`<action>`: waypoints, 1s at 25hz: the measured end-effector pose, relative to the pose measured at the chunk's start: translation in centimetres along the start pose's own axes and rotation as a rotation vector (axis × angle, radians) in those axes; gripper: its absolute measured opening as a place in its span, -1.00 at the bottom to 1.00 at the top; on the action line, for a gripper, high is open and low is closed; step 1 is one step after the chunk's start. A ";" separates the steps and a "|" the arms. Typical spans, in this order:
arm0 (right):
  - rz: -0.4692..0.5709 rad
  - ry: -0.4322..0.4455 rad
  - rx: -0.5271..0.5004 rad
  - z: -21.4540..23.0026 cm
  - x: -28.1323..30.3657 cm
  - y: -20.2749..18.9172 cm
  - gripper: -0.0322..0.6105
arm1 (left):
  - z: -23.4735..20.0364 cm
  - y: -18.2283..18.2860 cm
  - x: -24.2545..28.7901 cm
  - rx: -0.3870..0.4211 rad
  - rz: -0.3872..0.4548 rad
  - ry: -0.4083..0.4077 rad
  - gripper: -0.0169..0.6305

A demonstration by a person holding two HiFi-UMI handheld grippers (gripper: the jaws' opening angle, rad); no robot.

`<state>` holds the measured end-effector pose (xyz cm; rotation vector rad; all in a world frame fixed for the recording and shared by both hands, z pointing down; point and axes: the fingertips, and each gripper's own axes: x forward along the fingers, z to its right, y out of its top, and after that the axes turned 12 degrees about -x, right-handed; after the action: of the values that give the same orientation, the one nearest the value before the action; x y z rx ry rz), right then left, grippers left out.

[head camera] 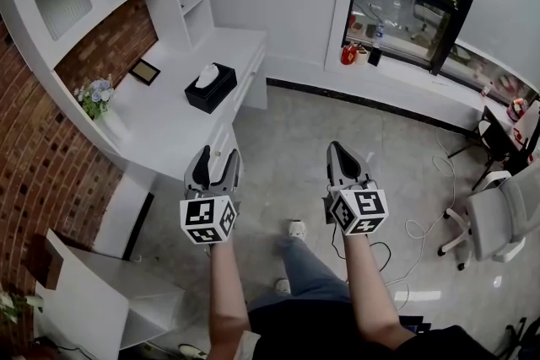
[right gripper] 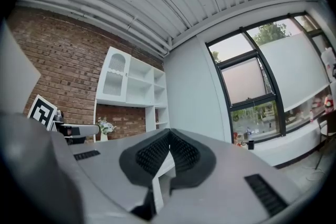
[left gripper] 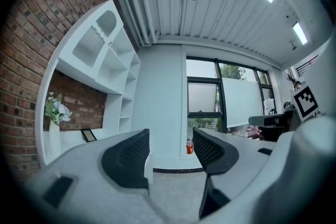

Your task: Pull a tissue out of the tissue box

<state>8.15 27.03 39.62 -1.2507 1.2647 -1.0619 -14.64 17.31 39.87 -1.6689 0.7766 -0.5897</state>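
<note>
Flowers (head camera: 94,94) and a frame (head camera: 144,72) stand near the tissue box (head camera: 210,88).

we hold our left gripper (head camera: 218,156) and our right gripper (head camera: 336,149) out ahead of us, side by side and apart, both pointing level and forward. the left gripper's jaws stand wide apart with nothing between them. the right gripper's jaws meet at the tips, empty. just behind each claw sits its cube, the left marker cube (head camera: 207,219) and the right marker cube (head camera: 359,211). behind those, our bare left forearm (head camera: 226,291) and right forearm (head camera: 369,287) run straight back.
</note>
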 end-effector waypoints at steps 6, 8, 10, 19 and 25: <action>0.027 -0.004 -0.010 0.9 2.8 0.7 -0.90 | -1.1 0.7 2.9 0.003 0.018 -0.008 -0.23; 0.037 0.000 -0.006 1.1 4.1 0.8 -0.90 | -1.5 0.9 4.0 0.009 0.018 -0.008 -0.23; 0.045 0.007 -0.004 1.4 5.5 0.7 -0.90 | -1.9 0.8 5.3 0.019 0.014 -0.009 -0.23; 0.040 0.077 -0.004 2.5 16.5 -2.6 -0.90 | -7.5 -0.3 13.5 0.021 0.016 0.057 -0.23; -0.008 0.172 0.017 4.0 30.0 -6.4 -0.90 | -13.9 -1.6 23.4 -0.007 -0.007 0.151 -0.23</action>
<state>14.49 -2.98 43.28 -1.1719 1.3780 -1.2044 -9.23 -9.08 44.16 -1.6470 0.8827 -0.7251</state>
